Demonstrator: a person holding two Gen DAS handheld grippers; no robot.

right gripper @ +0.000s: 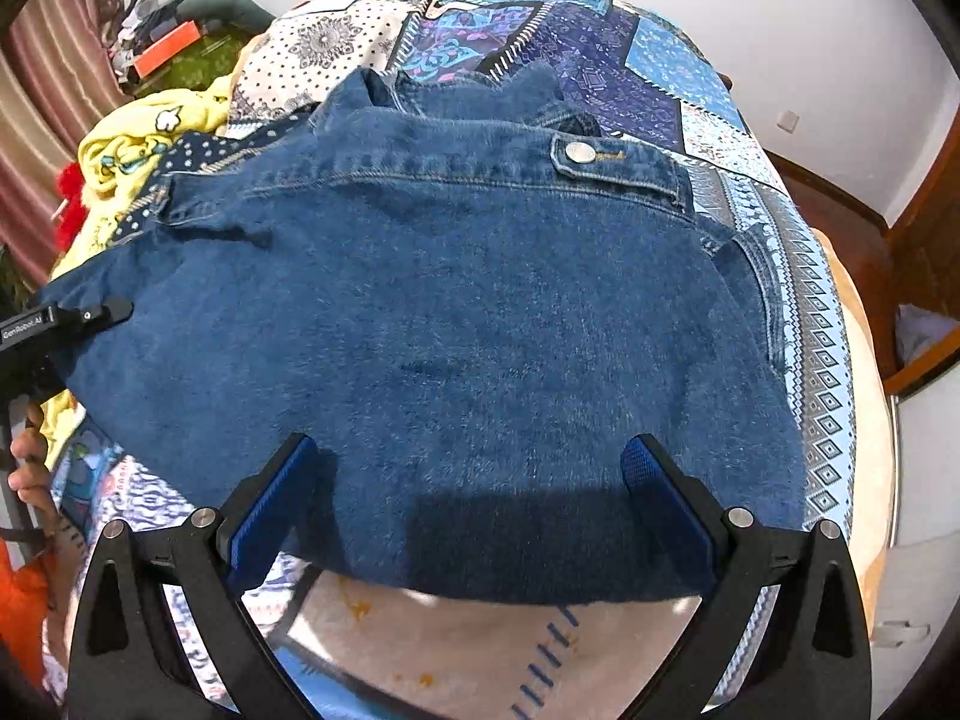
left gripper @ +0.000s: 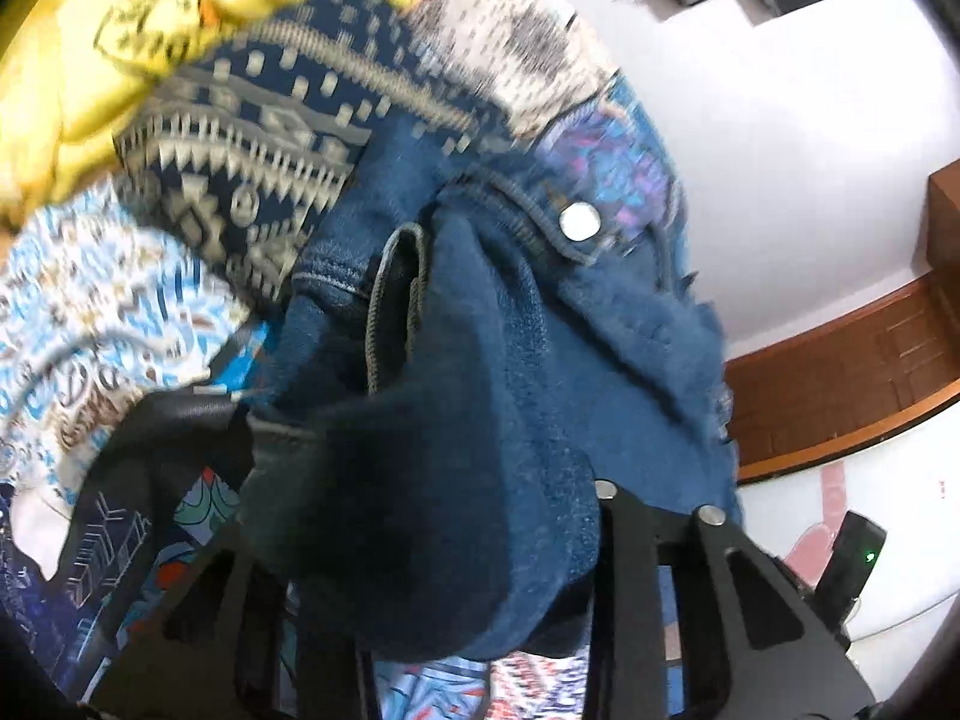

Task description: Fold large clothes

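A blue denim jacket (right gripper: 450, 312) lies spread on the patchwork bedspread (right gripper: 600, 42), its metal button (right gripper: 580, 152) at the far right. My right gripper (right gripper: 474, 468) is open over the jacket's near hem, its blue pads (right gripper: 282, 504) wide apart with cloth under them. My left gripper (right gripper: 102, 312) sits at the jacket's left edge. In the left wrist view a bunched fold of the denim jacket (left gripper: 480, 420) fills the gap of the left gripper (left gripper: 408, 462) and hides its tips; it looks shut on that fold.
A yellow garment (right gripper: 138, 144) and a dotted navy cloth (right gripper: 210, 150) lie heaped at the bed's left. Wooden furniture (right gripper: 924, 252) stands to the right of the bed. A person's hand (right gripper: 27, 462) shows at the left edge. Clutter with an orange box (right gripper: 168, 48) sits far left.
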